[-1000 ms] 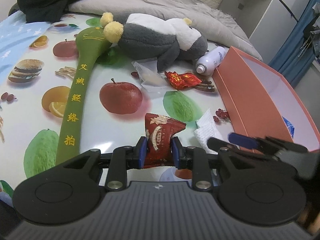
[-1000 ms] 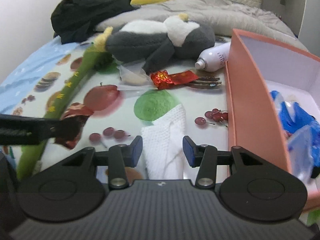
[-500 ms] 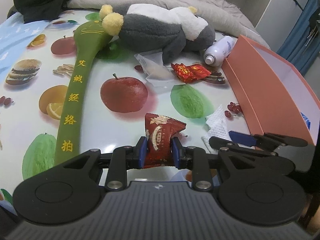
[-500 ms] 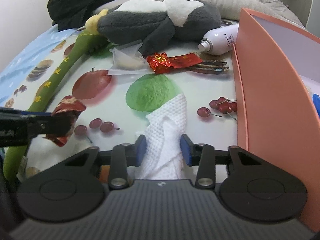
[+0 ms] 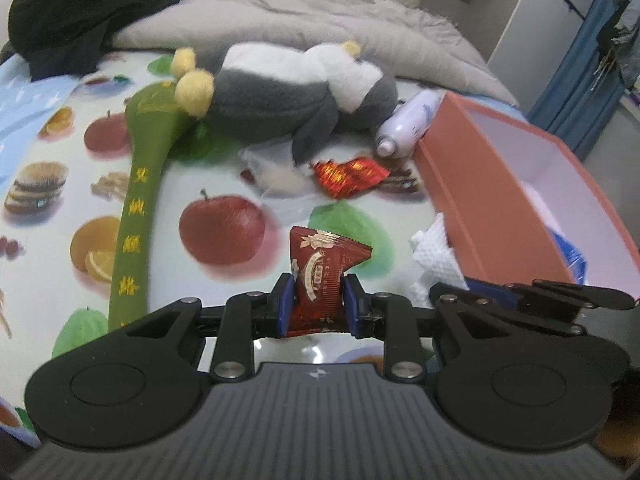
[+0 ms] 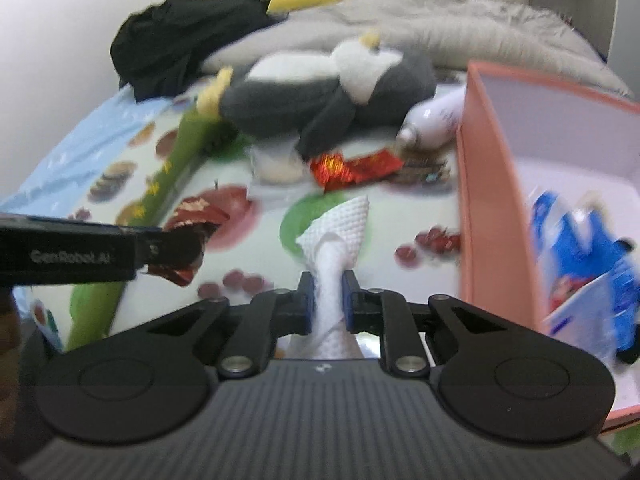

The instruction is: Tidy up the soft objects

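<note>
The right tool has just closed on the white paper towel, which a second ago lay loose between its open fingers on the fruit-print table; the bunched towel now rises pinched above that cloth. The left tool stays clamped on the dark red snack packet, as before. With both pieces gripped, I'd guess each is bound for the pink box just to the right, which already holds blue packets.

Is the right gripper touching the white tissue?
Touching. The right wrist view shows the right gripper shut on the tissue, both pads pinching its gathered middle.
</note>
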The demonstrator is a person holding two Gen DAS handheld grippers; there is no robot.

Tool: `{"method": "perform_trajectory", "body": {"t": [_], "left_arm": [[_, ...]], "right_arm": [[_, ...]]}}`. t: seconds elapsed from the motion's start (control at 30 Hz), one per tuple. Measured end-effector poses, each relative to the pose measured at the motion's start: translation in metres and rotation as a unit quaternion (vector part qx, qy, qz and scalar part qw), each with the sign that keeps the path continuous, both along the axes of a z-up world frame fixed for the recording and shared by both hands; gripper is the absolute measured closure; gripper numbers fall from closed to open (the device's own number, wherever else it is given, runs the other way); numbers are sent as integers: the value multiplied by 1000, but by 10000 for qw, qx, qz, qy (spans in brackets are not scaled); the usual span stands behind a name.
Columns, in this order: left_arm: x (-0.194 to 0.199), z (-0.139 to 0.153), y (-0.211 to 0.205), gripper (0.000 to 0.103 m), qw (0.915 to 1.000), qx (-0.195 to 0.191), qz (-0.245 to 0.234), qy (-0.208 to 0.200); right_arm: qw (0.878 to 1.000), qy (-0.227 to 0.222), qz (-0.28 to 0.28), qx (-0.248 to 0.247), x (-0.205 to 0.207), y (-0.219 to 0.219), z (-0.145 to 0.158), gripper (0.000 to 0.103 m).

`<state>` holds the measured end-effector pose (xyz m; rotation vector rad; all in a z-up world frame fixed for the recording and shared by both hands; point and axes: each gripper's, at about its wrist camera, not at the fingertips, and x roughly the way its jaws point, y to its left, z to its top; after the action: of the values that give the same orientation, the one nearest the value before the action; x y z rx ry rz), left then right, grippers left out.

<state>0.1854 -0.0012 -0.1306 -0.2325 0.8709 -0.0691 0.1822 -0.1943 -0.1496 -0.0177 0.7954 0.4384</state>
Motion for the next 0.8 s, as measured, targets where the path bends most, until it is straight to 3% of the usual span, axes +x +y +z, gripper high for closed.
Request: {"method": "perform_trajectory", "body": {"t": [0.3, 0.8], "left_arm": [[6, 58, -6, 72, 9989, -137, -175, -401], [33, 140, -64, 72, 9908, -341, -740, -1084]], "right_arm": [[9983, -479, -220, 228, -7, -27, 59, 85], [9881, -1387, -612, 239, -1, -75, 144, 85]]}}
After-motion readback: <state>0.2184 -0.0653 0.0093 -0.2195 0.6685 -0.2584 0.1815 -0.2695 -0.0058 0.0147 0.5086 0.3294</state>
